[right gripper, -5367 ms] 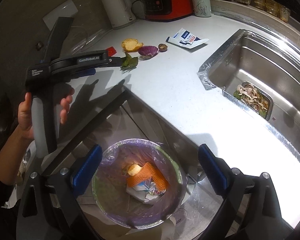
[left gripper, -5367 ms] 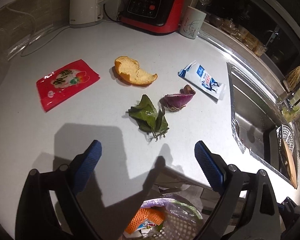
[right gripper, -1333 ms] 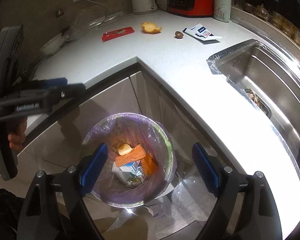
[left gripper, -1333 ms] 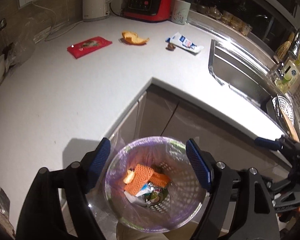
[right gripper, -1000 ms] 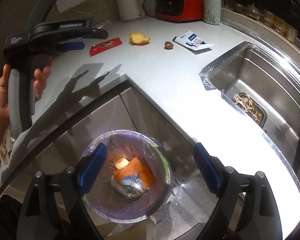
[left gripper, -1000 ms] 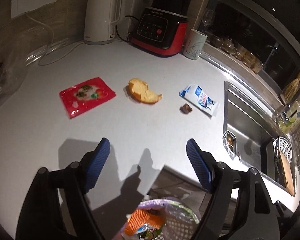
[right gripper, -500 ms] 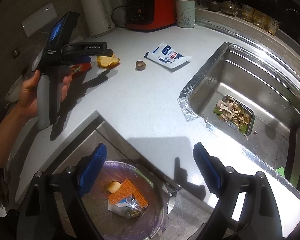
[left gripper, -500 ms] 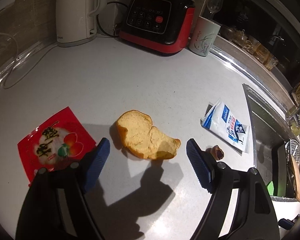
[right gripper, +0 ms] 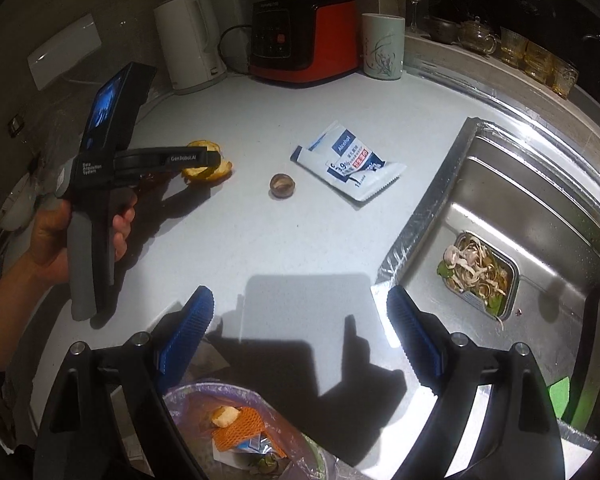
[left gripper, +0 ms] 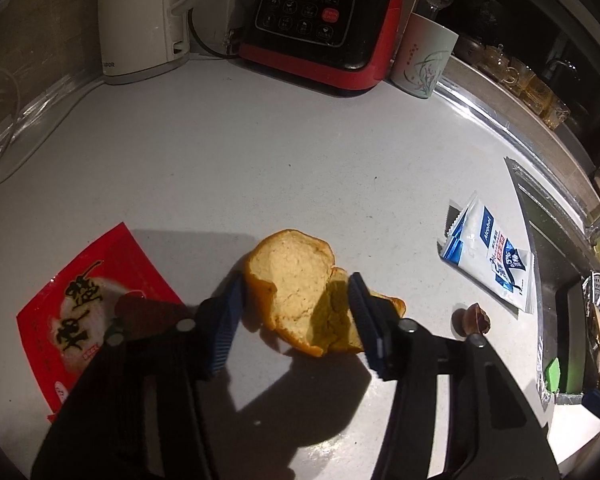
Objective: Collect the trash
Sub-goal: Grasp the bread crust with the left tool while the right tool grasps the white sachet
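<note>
An orange peel (left gripper: 296, 284) lies on the white counter, and my left gripper (left gripper: 296, 292) has its blue pads on both sides of it, closed onto the peel. It also shows in the right wrist view (right gripper: 206, 166). A red snack wrapper (left gripper: 88, 304) lies left of the peel. A white and blue alcohol wipe packet (left gripper: 492, 252) and a small brown shell (left gripper: 472, 320) lie to the right. My right gripper (right gripper: 300, 328) is open and empty above the counter's front edge, over the lined trash bin (right gripper: 244, 432) that holds trash.
A white kettle (left gripper: 140, 20), a red and black appliance (left gripper: 320, 24) and a cup (left gripper: 424, 60) stand along the back wall. The steel sink (right gripper: 512, 232) on the right holds a tray of food scraps (right gripper: 476, 272). A cable (left gripper: 28, 120) runs at the left.
My left gripper came from over the bin to the counter, moved down onto the orange peel and closed on it. My right gripper rose from the bin toward the counter edge, still open.
</note>
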Tool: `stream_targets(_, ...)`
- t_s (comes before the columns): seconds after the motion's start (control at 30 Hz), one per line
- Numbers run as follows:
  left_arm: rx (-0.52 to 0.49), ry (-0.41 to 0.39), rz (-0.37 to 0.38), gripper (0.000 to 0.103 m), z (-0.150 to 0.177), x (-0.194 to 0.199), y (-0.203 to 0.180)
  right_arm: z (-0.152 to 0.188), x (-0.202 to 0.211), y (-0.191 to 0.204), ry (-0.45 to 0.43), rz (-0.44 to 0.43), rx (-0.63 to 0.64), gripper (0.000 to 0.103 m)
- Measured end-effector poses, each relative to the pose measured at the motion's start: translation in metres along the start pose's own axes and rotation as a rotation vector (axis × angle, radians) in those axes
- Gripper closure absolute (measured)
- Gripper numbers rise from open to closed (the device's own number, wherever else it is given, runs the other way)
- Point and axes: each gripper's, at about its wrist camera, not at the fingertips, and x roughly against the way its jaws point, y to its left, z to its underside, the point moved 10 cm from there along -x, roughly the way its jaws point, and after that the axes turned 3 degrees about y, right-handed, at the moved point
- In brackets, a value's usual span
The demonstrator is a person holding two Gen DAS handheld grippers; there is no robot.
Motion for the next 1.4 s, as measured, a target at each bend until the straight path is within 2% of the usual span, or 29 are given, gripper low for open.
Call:
stream_targets(0.03,-0.004,0.004,-0.005,0.064,0.0,-0.001,0.0,-0.005,-0.002,0.0,-0.005,0.0,0.003,0.015)
stream_targets(0.1,-0.002,0.009,0.0,0.081,-0.001,-0.002,0.0,-0.013,-0.005,-0.001,-0.013,0.001,0.006,0.015)
stream_targets(0.2,0.023,0.014,0.016,0.09,-0.003,-0.001,0.003,-0.025,-0.012,-0.006,-0.024,0.007,0.014,0.015)
stream_targets(0.37,0.032,0.006,0.033,0.092,-0.005,0.008,0.001,-0.051,-0.033,-0.024,-0.05,0.027,0.036,0.015)
stream_targets(0.63,-0.007,-0.002,0.041,0.092,-0.001,0.013,-0.012,-0.096,-0.085,-0.059,-0.041,0.062,0.04,0.015)
stream_targets(0.97,-0.045,0.026,0.033,0.092,0.004,0.006,-0.016,-0.111,-0.134,-0.059,0.02,0.054,0.111,0.015)
stream_targets(1.07,-0.048,0.025,0.029,0.092,0.004,0.007,-0.015,-0.11,-0.137,-0.051,0.023,0.036,0.132,0.032)
stream_targets(1.13,-0.048,0.024,0.029,0.092,0.004,0.007,-0.015,-0.112,-0.135,-0.049,0.018,0.038,0.135,0.051)
stream_targets(1.2,-0.049,0.021,0.028,0.092,0.004,0.008,-0.015,-0.112,-0.135,-0.048,0.019,0.035,0.132,0.063)
stream_targets(1.23,-0.048,0.021,0.027,0.092,0.004,0.009,-0.015,-0.112,-0.134,-0.048,0.017,0.037,0.131,0.073)
stream_targets(1.27,-0.046,0.022,0.028,0.092,0.004,0.009,-0.016,-0.112,-0.133,-0.049,0.017,0.033,0.126,0.075)
stream_targets(1.3,-0.043,0.021,0.029,0.092,0.005,0.01,-0.016,-0.112,-0.133,-0.049,0.022,0.026,0.12,0.088)
stream_targets(1.4,-0.04,0.016,0.034,0.092,0.004,0.015,-0.018,-0.113,-0.129,-0.052,0.021,0.013,0.101,0.095)
